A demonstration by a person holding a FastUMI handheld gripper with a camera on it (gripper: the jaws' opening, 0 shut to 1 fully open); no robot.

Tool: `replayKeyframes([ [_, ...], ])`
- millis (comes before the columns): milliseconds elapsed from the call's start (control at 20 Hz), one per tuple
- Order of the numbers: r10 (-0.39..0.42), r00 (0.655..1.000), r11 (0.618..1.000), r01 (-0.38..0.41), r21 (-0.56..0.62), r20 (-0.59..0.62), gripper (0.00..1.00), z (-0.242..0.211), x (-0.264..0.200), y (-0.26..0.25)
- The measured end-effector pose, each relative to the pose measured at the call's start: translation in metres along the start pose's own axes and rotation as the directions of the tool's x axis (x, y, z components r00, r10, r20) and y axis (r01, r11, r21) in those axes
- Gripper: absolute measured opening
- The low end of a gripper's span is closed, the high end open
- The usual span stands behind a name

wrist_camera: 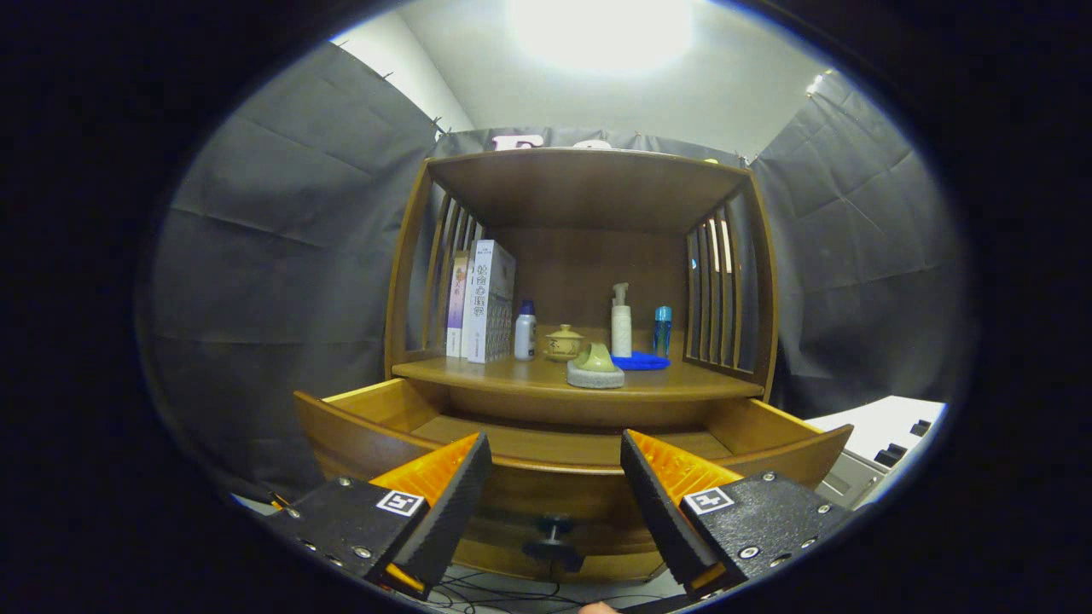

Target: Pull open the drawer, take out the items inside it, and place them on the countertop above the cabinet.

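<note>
**Me:** Drawer (pixel 563 448) is pulled out already, sitting right under the countertop (pixel 529 375). My gripper (pixel 554 495) has its fingers spread wide with nothing between them, hanging just in front of the drawer's front panel. The knob (pixel 553 535) sits low at about 6 o'clock between the two fingers.

**Other guy:** So what's left in the drawer?

**Me:** Can't tell, honestly. From this low angle I only see a strip of its bare floor over the front edge. On the countertop, a small green-and-grey item (pixel 595 367) sits near the front edge at roughly 12 o'clock from my fingers, with a blue cloth (pixel 641 362) just behind it at 1. It looks set down near the front because that's the easy reach. Books (pixel 482 303), bottles (pixel 621 322) and a lidded cup (pixel 564 341) stay further back.

**Other guy:** Why keep it open?

**Me:** My guess: ready for another grab, or just backing off.
</note>
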State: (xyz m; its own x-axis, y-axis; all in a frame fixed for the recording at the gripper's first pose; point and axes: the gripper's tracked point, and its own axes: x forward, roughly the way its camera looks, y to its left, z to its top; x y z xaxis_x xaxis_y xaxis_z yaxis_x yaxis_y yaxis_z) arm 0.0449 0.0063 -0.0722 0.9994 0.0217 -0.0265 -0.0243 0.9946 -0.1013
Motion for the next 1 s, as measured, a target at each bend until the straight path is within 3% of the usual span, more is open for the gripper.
replayKeyframes([
  [550, 0.004, 0.993, 1.000, -0.005, -0.016, -0.114, 0.95, -0.068, -0.004, 0.009],
  [1000, -0.040, 0.995, 0.999, 0.039, -0.018, -0.096, 0.95, -0.074, 0.009, 0.007],
])
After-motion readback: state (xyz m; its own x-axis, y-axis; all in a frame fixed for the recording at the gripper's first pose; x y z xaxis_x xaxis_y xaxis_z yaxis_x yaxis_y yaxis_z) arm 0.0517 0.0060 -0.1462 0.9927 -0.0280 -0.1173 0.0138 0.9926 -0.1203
